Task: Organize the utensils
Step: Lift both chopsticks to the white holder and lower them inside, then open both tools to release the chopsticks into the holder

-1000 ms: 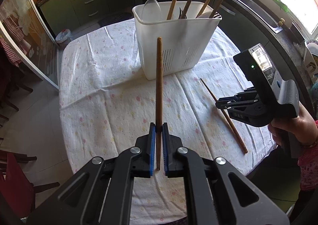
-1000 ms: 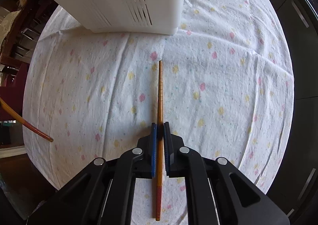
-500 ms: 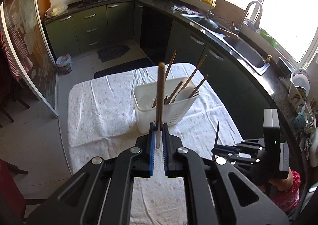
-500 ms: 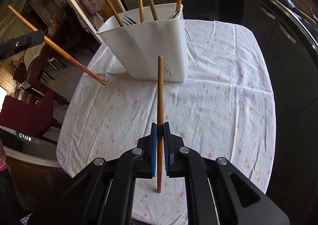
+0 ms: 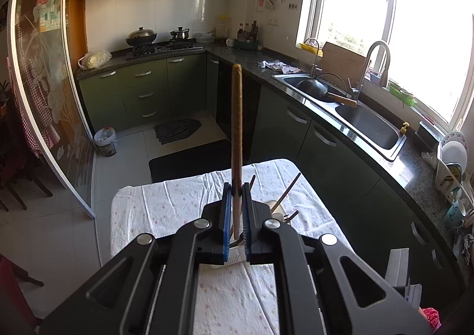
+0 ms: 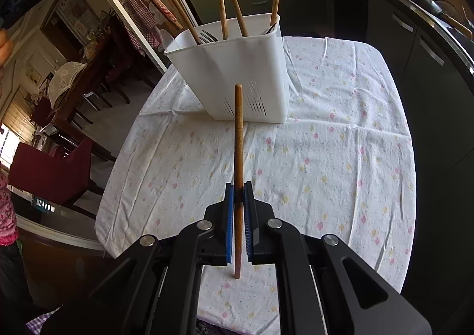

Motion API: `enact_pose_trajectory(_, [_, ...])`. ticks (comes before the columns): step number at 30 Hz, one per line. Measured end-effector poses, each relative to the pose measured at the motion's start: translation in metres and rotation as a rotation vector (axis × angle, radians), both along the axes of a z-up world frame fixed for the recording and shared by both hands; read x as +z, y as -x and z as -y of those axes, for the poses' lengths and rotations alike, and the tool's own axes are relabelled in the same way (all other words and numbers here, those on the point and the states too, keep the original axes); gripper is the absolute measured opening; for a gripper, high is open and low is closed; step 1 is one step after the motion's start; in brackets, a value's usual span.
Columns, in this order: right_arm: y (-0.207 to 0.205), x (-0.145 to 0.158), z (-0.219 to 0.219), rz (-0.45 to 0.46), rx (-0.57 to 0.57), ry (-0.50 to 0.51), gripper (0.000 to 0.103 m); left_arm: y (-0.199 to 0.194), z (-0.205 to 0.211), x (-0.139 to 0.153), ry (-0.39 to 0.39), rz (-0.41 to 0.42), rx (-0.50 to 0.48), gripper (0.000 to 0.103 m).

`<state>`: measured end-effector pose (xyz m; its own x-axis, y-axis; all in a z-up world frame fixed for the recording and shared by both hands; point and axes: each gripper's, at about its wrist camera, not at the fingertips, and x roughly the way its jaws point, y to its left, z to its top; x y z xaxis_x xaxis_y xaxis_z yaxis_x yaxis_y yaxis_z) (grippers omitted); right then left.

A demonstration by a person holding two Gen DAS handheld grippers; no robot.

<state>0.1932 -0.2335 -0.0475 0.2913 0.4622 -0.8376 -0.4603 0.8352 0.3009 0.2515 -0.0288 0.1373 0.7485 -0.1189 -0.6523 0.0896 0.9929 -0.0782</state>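
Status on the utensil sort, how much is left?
Done: several chopsticks and a fork already stand in the white holder. In hand: the left gripper and the right gripper are each shut on one chopstick, both above the table. Left: drop those two in; nothing loose shows on the tablecloth.

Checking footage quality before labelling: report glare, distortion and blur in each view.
Left wrist view: the window is blown out white, the door frame bows from fisheye, and the held chopstick looks soft near its tip. Right wrist view: evenly lit, the tablecloth and white utensil holder sharp, edges curved, corners dark.
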Motion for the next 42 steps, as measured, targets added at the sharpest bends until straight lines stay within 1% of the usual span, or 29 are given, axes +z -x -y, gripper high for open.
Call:
enact_pose_trajectory(4, [0.002,0.007,0.003,0.013,-0.001,-0.017,0.007,-0.014,0.002,-0.026,0.002,-0.079,0.000,0.007])
enact_pose_trajectory(7, [0.003,0.018,0.004,0.038,-0.005,-0.035,0.007,-0.018,0.002,-0.042,-0.016,-0.100,0.004,0.007])
enact_pose_trajectory(10, [0.004,0.033,0.003,0.072,-0.012,-0.059,0.007,-0.021,0.000,-0.053,-0.015,-0.127,0.004,0.008])
enact_pose_trajectory(12, [0.003,0.048,0.002,0.110,-0.022,-0.079,0.007,-0.020,-0.004,-0.056,-0.006,-0.130,0.002,0.015])
enact_pose_trajectory(13, [0.003,0.057,0.002,0.134,-0.027,-0.091,0.007,-0.017,-0.007,-0.056,0.004,-0.124,0.002,0.021])
enact_pose_trajectory(14, [0.002,0.067,0.001,0.159,-0.035,-0.108,0.007,-0.014,-0.010,-0.055,0.014,-0.116,0.004,0.025])
enact_pose_trajectory(16, [0.001,0.090,0.000,0.229,-0.060,-0.145,0.007,-0.007,-0.012,-0.053,0.025,-0.097,-0.002,0.025])
enact_pose_trajectory(20, [-0.005,0.134,-0.003,0.416,-0.145,-0.211,0.007,0.014,-0.016,-0.048,0.036,-0.041,-0.007,0.026])
enact_pose_trajectory(22, [-0.008,0.148,-0.009,0.502,-0.179,-0.235,0.007,0.025,-0.018,-0.047,0.045,-0.022,-0.015,0.026])
enact_pose_trajectory(25, [-0.014,0.158,-0.021,0.618,-0.230,-0.244,0.007,0.036,-0.015,-0.048,0.028,-0.013,-0.034,0.026])
enact_pose_trajectory(27, [-0.020,0.159,-0.030,0.674,-0.248,-0.228,0.007,0.041,-0.016,-0.051,0.018,-0.012,-0.040,0.026])
enact_pose_trajectory(29, [-0.028,0.154,-0.038,0.690,-0.257,-0.225,0.007,0.043,-0.017,-0.054,0.021,-0.021,-0.050,0.026])
enact_pose_trajectory(32, [-0.040,0.143,-0.049,0.710,-0.267,-0.185,0.007,0.045,-0.020,-0.059,0.024,-0.033,-0.057,0.026])
enact_pose_trajectory(37, [-0.060,0.114,-0.061,0.675,-0.266,-0.132,0.007,0.044,-0.024,-0.070,0.036,-0.058,-0.056,0.026])
enact_pose_trajectory(42, [-0.068,0.090,-0.070,0.648,-0.245,-0.094,0.008,0.045,-0.025,-0.080,0.058,-0.075,-0.057,0.026])
